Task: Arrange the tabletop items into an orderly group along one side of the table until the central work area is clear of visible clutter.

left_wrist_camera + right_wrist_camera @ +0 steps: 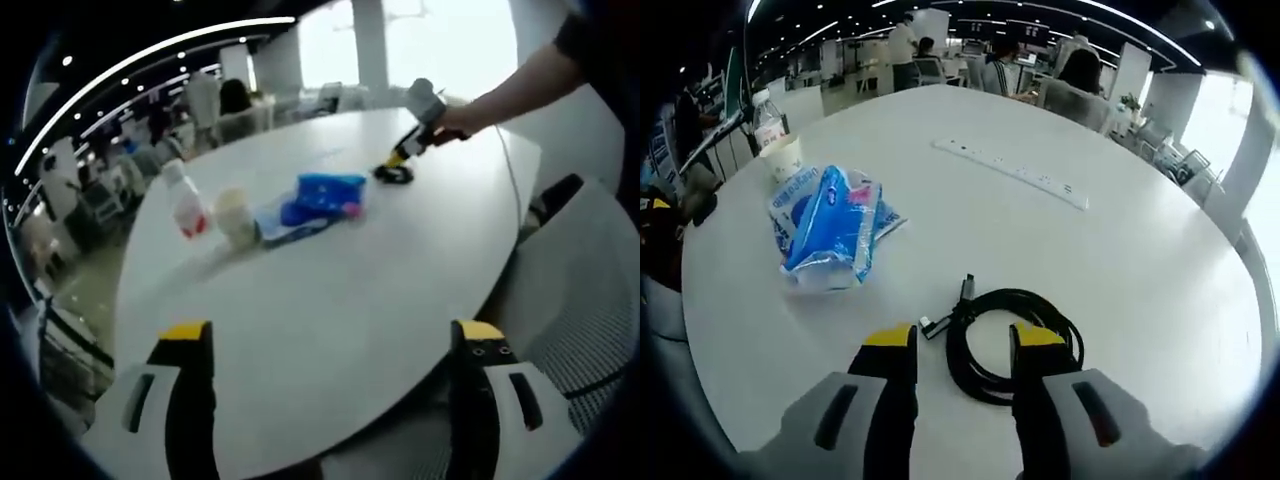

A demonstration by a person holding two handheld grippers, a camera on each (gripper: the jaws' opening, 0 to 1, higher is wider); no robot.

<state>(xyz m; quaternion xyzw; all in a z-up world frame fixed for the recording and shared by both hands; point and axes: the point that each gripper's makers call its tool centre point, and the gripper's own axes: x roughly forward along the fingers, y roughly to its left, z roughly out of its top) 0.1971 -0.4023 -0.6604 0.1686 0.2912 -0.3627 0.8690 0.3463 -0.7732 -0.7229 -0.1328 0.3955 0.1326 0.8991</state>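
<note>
A black coiled cable [1012, 296] lies on the white table [1140, 260], its left strands between the jaws of my right gripper [965, 346], which stands open just above it. To the left lie a crumpled blue packet [825, 225], a pale cup [785, 157] and a clear bottle [767, 115]. In the left gripper view the same bottle [188, 205], cup [237, 215], blue packet [322, 198] and cable [394, 173] run across the table, with the right gripper [408, 148] tipped down onto the cable. My left gripper [332, 340] hangs wide open over the near table edge, holding nothing.
A white power strip [1010, 172] lies flat on the table beyond the cable. A grey mesh chair [585, 290] stands by the table edge. Office desks, chairs and seated people [1075, 75] fill the room behind the table.
</note>
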